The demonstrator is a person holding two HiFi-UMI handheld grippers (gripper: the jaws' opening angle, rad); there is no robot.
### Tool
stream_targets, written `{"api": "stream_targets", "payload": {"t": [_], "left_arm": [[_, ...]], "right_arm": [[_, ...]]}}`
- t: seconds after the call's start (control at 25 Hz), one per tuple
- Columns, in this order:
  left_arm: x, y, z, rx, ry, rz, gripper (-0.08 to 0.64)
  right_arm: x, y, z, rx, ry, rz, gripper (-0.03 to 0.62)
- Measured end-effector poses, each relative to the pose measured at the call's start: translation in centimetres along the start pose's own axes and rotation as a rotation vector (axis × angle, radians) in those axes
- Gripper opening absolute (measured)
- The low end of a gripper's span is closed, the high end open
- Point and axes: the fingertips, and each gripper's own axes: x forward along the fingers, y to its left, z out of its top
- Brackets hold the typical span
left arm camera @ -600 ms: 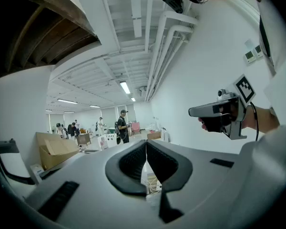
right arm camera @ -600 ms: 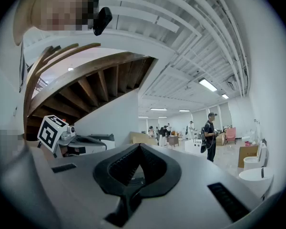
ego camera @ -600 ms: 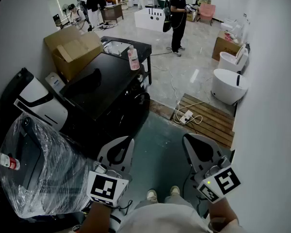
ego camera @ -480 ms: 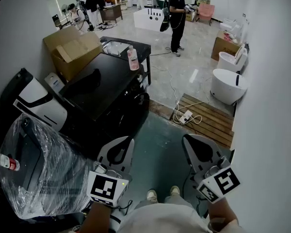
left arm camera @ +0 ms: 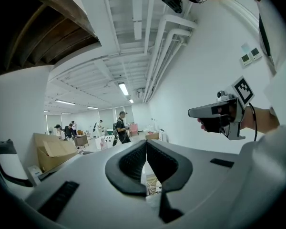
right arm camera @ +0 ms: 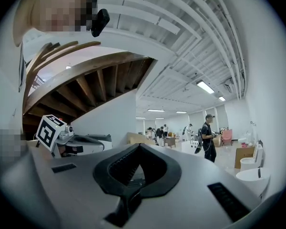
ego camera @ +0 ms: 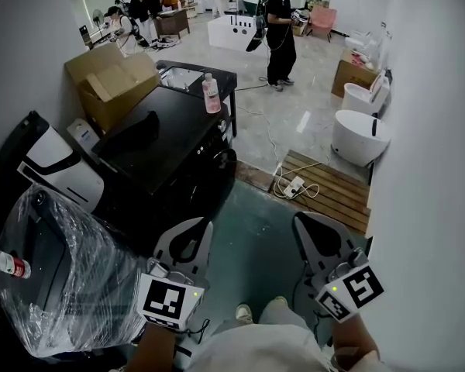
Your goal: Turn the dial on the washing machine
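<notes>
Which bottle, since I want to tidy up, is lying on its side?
The clear, red-labelled bottle at the far left, lying beside the plastic-wrapped appliance. The pink bottle stands upright on the black top farther away.

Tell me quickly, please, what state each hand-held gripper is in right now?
Left hand-held gripper: closed, holding nothing.
Right hand-held gripper: closed, holding nothing.

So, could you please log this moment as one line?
left gripper: shut, empty | right gripper: shut, empty | washing machine: not touched
</notes>
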Motion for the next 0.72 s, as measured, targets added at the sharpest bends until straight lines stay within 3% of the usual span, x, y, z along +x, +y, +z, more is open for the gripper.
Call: {"api": "stream_targets", "payload": {"t": [0.28,0.36,0.4,0.56,0.72], "left_arm": [[0.6,1.0,-1.1,0.0,0.017,-0.008,0.02],[1.1,1.1,-1.0,-0.004,0.016,-0.008,0.02],[1.5,1.2,-1.1,-0.006,0.018,-0.005,0.02],[3.2,1.8,-1.6,0.023,0.016,0.013,0.02],[6.0,2.7,-2.2,-0.004,0.039,0.047,0.02]], "right_arm": [[0.0,-1.2,0.0,-0.003,-0.042,-0.066,0.038],[0.2,-2.1,-0.4,0.006,-0.034,-0.072,0.192],[0.3,-2.6,-0.7,0.007,-0.029,-0.077,0.202],[1.3,-5.2,-1.4,0.005,-0.029,-0.082,0.201],[3.5,-8.3,-2.4,0.007,-0.012,-0.054,0.199]]}}
